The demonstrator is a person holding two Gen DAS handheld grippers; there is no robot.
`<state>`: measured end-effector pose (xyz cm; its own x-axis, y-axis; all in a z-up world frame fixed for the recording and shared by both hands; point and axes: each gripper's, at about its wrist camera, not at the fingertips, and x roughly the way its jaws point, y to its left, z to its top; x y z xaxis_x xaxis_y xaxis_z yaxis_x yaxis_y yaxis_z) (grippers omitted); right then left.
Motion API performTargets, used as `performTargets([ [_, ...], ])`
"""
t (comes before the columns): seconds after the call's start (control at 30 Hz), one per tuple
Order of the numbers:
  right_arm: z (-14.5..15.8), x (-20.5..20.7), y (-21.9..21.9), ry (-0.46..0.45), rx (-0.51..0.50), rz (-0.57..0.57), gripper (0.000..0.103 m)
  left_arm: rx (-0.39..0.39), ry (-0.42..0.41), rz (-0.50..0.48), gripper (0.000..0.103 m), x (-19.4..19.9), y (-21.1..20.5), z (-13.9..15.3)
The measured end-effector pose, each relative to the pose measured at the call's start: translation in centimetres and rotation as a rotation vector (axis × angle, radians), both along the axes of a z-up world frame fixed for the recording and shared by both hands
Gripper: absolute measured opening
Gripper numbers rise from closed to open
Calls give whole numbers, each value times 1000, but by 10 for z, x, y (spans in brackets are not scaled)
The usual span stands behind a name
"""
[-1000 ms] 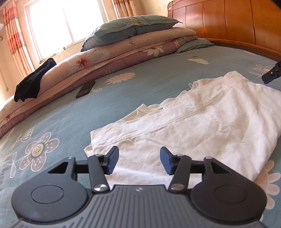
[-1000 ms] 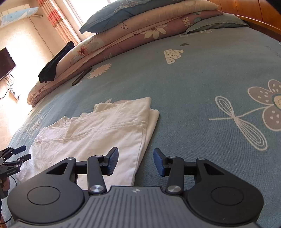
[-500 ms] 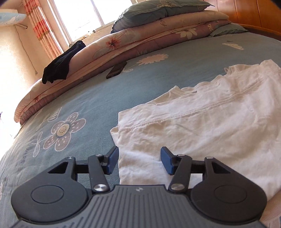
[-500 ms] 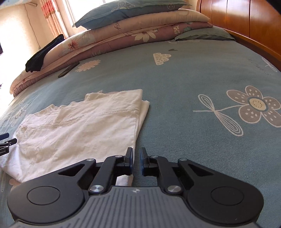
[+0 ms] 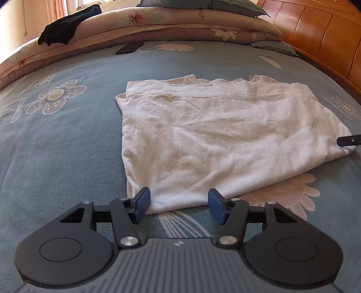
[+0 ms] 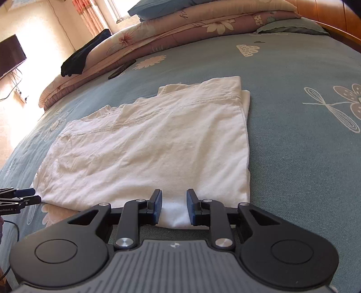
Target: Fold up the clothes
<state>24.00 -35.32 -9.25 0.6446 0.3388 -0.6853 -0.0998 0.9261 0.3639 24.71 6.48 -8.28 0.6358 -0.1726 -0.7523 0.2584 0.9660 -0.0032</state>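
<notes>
A white garment (image 5: 225, 133) lay folded flat on the bed (image 5: 67, 139), whose blue-grey cover bore printed flowers, with stacked quilts (image 5: 158, 24) and a wooden headboard (image 5: 320, 38) behind. The left tongs (image 5: 178, 206) stood wide apart at its near corner. The right tongs (image 6: 173, 208) stood apart around its near hem, not clamped.

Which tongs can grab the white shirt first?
Right. The right tongs already straddle the shirt's near hem; the left tongs sit wide open around its corner.

A home bedroom: a bed with a floral blue sheet (image 5: 67, 139), wooden headboard (image 5: 320, 42), stacked quilts (image 6: 180, 31) and curtains (image 6: 88, 15).
</notes>
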Motion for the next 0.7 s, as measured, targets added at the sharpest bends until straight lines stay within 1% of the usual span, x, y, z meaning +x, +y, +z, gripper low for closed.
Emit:
performTargets([
  [0.03,1,-3,-2,-1,4,-10,29,-8,-13,-3,58,-4,3,5],
  [0.07,2,-7,-4,-3,1,-20,34,-12,-43,4,58,-6,6,10],
  [0.13,4,-12,-5,-9,-1,-37,38,-37,-88,71,58,-3,15,18],
  [0.17,5,-14,-5,-13,-5,-46,38,-72,-91,115,57,1,23,19],
  [0.2,6,-17,-4,-16,-13,-53,38,-122,-81,163,53,6,32,18],
  [0.27,8,-21,-3,-25,-30,-71,38,-228,-48,243,51,16,51,12],
  [0.3,9,-23,-4,-24,-29,-74,38,-277,-30,273,43,19,60,8],
  [0.33,9,-25,-5,-22,-23,-74,38,-322,-13,295,33,22,67,3],
  [0.37,9,-26,-6,-19,-22,-74,39,-353,-1,301,31,23,72,0],
  [0.6,8,-30,-7,-7,-20,-92,39,-493,47,239,31,32,91,-14],
  [0.63,8,-30,-6,-8,-21,-90,39,-496,51,227,31,31,92,-15],
  [0.7,8,-31,-5,-7,-26,-87,39,-463,46,203,31,28,88,-15],
])
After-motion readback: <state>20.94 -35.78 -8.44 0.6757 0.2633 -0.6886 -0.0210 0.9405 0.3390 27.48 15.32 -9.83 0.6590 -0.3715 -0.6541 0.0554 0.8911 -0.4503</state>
